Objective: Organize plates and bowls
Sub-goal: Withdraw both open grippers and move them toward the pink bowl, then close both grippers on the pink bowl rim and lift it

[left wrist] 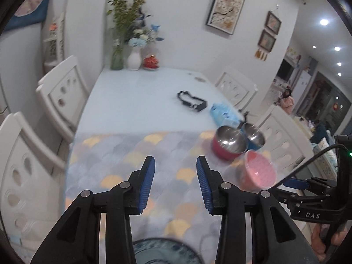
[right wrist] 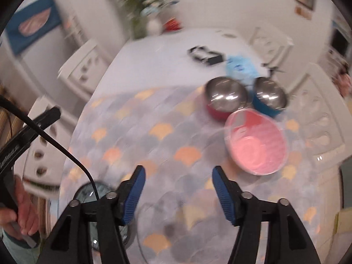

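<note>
A pink bowl (left wrist: pixel 259 169) (right wrist: pixel 256 142) sits on the patterned mat (left wrist: pixel 123 154) (right wrist: pixel 132 132). Behind it stand a red steel-lined bowl (left wrist: pixel 228 142) (right wrist: pixel 225 98) and a blue steel-lined bowl (left wrist: pixel 253 135) (right wrist: pixel 269 95), side by side. A dark blue-grey plate (left wrist: pixel 165 252) (right wrist: pixel 88 194) lies at the mat's near edge. My left gripper (left wrist: pixel 175 167) is open and empty above the mat, just beyond the plate. My right gripper (right wrist: pixel 178 177) is open and empty, with the pink bowl ahead to its right. The right wrist view is blurred.
A black strap-like object (left wrist: pixel 192 101) (right wrist: pixel 205 56) and a light blue packet (left wrist: pixel 223 114) (right wrist: pixel 241 67) lie farther back on the table. Vases with flowers (left wrist: pixel 134 59) and a red ornament (left wrist: pixel 150 62) stand at the far edge. White chairs (left wrist: pixel 63 92) line both sides.
</note>
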The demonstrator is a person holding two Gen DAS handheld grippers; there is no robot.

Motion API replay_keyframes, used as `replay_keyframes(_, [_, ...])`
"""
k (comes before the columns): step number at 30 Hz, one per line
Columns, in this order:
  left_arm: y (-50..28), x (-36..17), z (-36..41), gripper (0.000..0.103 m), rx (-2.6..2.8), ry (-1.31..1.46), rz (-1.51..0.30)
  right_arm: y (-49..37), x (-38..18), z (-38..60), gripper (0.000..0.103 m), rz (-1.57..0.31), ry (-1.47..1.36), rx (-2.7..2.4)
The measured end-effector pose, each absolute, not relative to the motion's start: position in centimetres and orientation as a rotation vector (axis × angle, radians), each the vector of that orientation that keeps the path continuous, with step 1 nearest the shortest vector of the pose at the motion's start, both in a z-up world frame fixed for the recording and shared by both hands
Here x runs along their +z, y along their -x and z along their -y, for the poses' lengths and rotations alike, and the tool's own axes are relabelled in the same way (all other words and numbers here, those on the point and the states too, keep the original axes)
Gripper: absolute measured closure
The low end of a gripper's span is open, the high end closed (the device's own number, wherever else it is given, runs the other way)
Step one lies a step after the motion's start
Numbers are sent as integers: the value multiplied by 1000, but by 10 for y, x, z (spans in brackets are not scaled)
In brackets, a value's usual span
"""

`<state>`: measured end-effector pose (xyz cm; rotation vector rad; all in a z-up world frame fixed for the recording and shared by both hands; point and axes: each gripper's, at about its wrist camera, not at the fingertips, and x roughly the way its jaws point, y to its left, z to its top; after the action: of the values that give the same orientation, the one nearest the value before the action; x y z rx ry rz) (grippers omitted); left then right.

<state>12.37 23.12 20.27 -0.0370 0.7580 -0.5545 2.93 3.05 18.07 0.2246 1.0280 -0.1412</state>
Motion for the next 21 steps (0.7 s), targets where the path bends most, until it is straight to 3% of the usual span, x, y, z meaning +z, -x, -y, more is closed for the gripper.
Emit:
replay_keyframes(10, [-108, 200, -161, 64, -542, 0, -804, -14, 185, 47, 34, -993, -287, -196])
replay_keyframes(16, [-101, 184, -113, 57, -515, 40, -875, -6, 177, 90, 34, -1018, -266, -153])
replay_keyframes(18, [-98, 179, -100, 49, -510, 49, -895, -5, 171, 106, 34, -1030, -274, -141])
replay_keyframes(19, [-96, 176, -93, 39, -509, 58, -906, -5, 168, 114, 34, -1037, -282, -132])
replay_keyframes(21, [-93, 171, -82, 36, -510, 85, -913, -4, 160, 131, 34, -1048, -300, -118])
